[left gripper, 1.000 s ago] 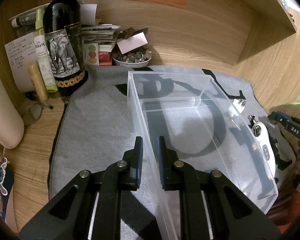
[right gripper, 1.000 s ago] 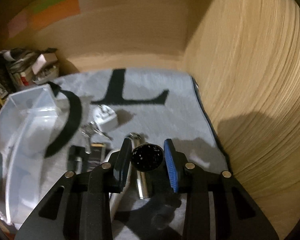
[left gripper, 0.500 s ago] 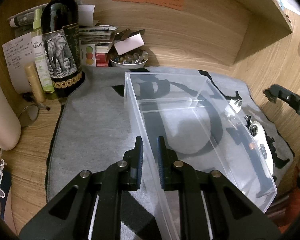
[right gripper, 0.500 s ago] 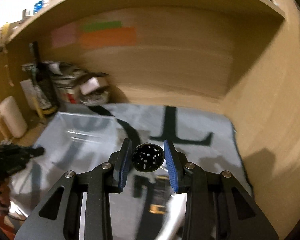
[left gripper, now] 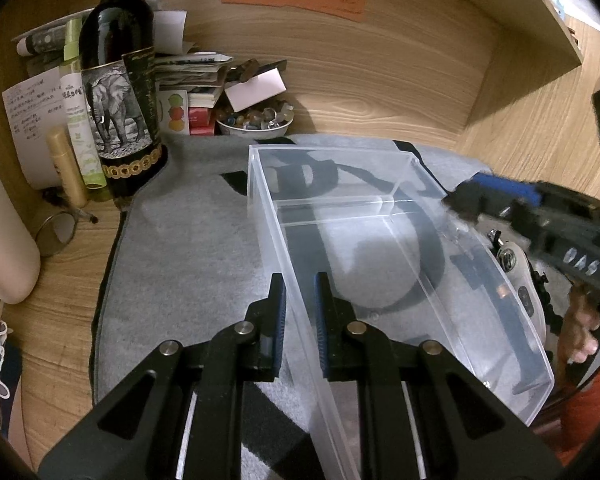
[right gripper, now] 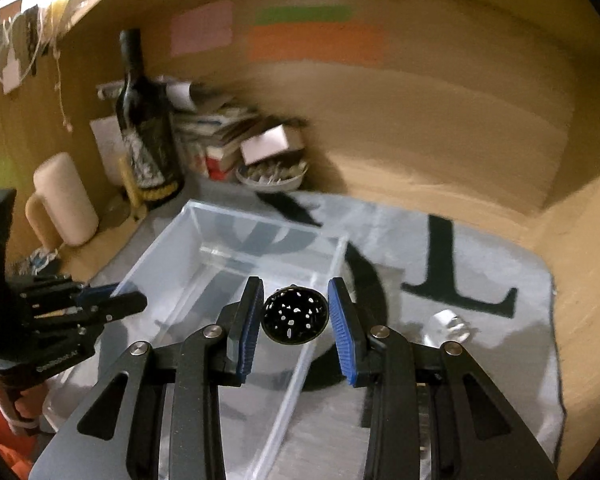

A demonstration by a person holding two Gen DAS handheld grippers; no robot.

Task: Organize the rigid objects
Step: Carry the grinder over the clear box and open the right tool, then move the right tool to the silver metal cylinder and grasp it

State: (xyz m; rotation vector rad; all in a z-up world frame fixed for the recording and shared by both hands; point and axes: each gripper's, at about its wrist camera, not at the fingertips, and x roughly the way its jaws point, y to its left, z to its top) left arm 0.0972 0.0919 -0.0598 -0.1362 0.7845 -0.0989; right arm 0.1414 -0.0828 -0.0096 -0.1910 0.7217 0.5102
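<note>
A clear plastic bin stands on the grey mat, also in the right wrist view. My left gripper is shut on the bin's left wall near its front end. My right gripper is shut on a round black perforated object and holds it in the air above the bin's right wall. It shows blurred in the left wrist view at the bin's right side. A white gadget lies on the mat right of the bin.
A wine bottle, spray bottle, papers and a bowl of small stones crowd the back left corner. A beige cylinder stands far left. A small white item lies on the mat right of the bin. Wooden walls close in behind and right.
My right gripper lifted the black object off the mat and swung left, over the bin's right side. The left gripper kept its hold on the bin wall.
</note>
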